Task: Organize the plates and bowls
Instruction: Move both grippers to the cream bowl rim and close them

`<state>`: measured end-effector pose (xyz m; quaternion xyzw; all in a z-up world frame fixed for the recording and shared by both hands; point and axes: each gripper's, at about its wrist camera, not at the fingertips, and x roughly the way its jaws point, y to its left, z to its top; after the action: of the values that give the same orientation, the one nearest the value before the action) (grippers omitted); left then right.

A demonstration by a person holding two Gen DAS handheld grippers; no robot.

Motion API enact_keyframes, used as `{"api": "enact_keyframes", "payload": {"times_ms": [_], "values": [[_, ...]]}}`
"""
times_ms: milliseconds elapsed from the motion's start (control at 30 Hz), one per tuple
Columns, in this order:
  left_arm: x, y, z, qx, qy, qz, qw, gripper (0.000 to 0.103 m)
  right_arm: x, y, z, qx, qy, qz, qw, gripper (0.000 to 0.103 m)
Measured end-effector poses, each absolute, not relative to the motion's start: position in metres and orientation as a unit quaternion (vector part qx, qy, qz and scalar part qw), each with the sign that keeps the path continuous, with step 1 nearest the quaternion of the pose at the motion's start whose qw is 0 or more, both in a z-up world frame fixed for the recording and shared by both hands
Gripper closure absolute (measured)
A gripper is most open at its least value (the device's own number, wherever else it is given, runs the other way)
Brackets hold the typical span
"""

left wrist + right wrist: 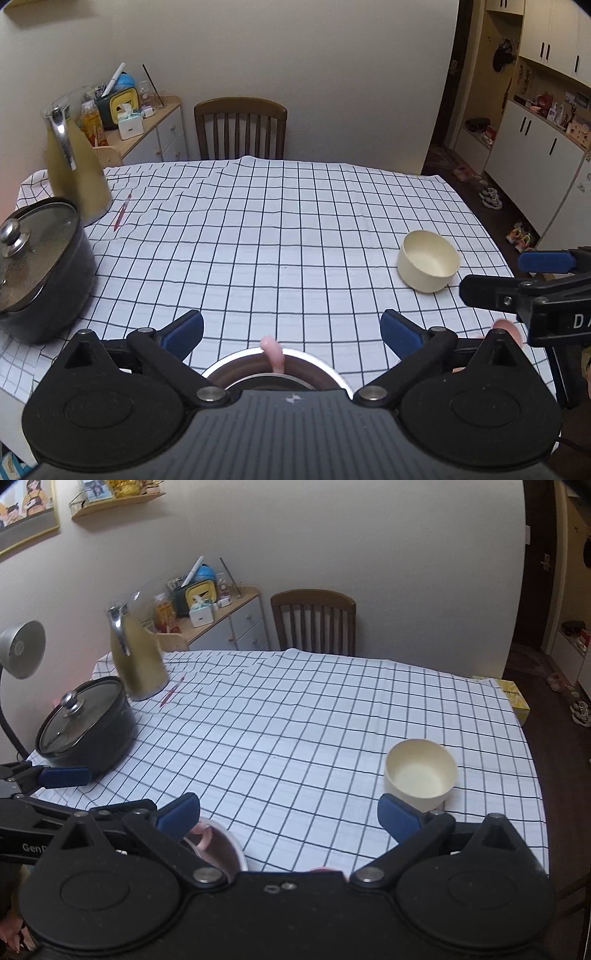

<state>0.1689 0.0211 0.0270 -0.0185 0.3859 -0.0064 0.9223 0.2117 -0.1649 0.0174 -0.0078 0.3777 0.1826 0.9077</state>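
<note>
A cream bowl [428, 260] [421, 773] stands upright and empty near the right side of the checked tablecloth [277, 229]. A steel bowl [310, 357] [236, 849] sits at the near edge with a pink utensil [274, 355] in it, partly hidden under the gripper bodies. My left gripper [291, 325] hovers open just above and behind that steel bowl, with nothing between its blue pads. My right gripper [290, 810] is also open and holds nothing; the cream bowl lies just beyond its right finger. In the left wrist view the right gripper [495, 275] shows at the right edge.
A black pot with a glass lid [40, 266] [88, 727] and a gold kettle [74, 166] [136, 657] stand at the left, with a red pen [122, 212] beside them. A wooden chair [240, 129] faces the far side. A yellow tissue box [515, 699] sits off the right edge.
</note>
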Motion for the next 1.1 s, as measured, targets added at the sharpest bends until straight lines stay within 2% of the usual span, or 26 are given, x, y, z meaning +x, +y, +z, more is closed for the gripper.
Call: {"api": "enact_keyframes", "payload": {"times_ms": [533,1000,1100], "values": [[0.266,-0.07,0.012,-0.006,0.405,-0.013,0.914,0.0,0.303,-0.253,0.003,-0.018,0.389,0.159,0.907,0.0],[0.361,-0.13,-0.046,0.014,0.459,-0.008,0.888,0.001,0.393,-0.296,-0.05,-0.034,0.447,0.14,0.883,0.001],[0.377,-0.134,-0.063,0.013,0.469,0.007,0.883,0.001,0.411,-0.302,-0.065,-0.025,0.472,0.134,0.871,0.004]]}}
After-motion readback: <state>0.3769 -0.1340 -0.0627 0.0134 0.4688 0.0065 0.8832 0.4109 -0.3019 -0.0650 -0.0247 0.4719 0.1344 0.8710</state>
